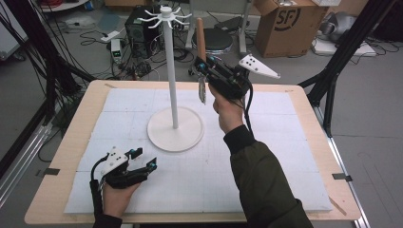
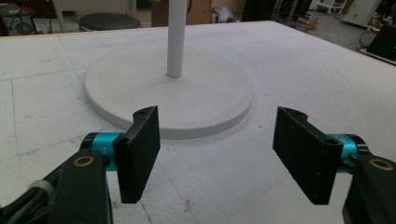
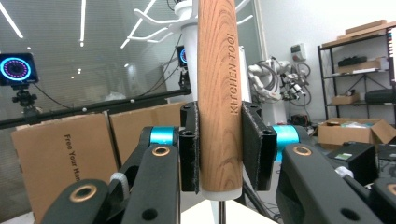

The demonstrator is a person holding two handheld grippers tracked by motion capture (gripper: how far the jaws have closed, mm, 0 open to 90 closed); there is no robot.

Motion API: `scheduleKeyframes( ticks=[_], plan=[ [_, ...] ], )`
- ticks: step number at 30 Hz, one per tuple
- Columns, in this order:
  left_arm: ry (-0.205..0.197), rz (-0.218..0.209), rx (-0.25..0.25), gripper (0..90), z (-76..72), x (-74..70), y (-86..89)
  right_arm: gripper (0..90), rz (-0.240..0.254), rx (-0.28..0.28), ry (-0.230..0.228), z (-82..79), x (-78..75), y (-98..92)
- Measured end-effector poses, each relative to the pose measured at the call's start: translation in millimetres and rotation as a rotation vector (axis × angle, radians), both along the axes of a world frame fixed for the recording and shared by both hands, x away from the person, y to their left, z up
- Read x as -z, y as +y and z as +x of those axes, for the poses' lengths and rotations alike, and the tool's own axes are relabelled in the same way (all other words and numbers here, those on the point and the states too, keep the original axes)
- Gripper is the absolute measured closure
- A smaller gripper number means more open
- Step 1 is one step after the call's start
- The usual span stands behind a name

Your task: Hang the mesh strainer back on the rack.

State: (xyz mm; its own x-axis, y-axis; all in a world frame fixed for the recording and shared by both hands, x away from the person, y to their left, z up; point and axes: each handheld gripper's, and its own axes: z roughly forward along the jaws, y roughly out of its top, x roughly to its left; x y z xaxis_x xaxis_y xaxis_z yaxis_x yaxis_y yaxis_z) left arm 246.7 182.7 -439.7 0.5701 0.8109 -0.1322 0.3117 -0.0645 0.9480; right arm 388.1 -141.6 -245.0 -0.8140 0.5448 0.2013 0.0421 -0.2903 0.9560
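Right gripper (image 1: 204,64) clamps the wooden kitchen tool (image 3: 218,93) upright, right of the hook stand (image 1: 173,71).
Left gripper (image 1: 142,159) near-left, jaws apart, holding nothing.

Upright wooden-handled kitchen tool (image 3: 218,107) beside white hook stand (image 1: 172,76)

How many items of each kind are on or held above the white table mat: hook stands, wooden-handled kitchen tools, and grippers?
White hook stand: 1
Wooden-handled kitchen tool: 1, clamped upright in the right gripper
Grippers: 2, counting the left gripper, which is open
Total: 4
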Motion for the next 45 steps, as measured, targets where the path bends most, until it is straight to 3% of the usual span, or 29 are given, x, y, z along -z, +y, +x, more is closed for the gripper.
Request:
scheduleKeyframes(
  ticks=[6, 8, 19, 28, 40, 45],
  plan=[
    [0.0, -0.005, 0.001, 32.6, 0.1, -0.1, 0.8, 71.2, -0.007, 0.004, -0.009, 0.3, -5.5, 9.6],
    [-0.001, -0.008, 0.002, 32.6, 0.1, -0.1, 0.8, 71.2, -0.029, 0.013, -0.034, -0.5, -6.8, 12.9],
    [-0.004, -0.005, 0.002, 32.7, 0.2, -0.4, 0.6, 71.1, -0.055, 0.042, -0.021, 2.3, -4.5, 14.0],
    [-0.005, -0.005, 0.002, 32.8, 0.2, -0.5, 0.4, 71.1, -0.037, 0.051, -0.015, 5.6, -3.1, 13.4],
    [-0.001, -0.013, 0.005, 32.8, 0.1, -0.5, -0.5, 71.1, -0.089, 0.045, -0.041, 1.9, -14.8, 24.6],
    [-0.004, -0.008, 0.007, 32.8, -0.3, -1.0, 0.8, 71.1, -0.096, 0.077, -0.017, 4.8, -15.1, 29.2]
  ],
)
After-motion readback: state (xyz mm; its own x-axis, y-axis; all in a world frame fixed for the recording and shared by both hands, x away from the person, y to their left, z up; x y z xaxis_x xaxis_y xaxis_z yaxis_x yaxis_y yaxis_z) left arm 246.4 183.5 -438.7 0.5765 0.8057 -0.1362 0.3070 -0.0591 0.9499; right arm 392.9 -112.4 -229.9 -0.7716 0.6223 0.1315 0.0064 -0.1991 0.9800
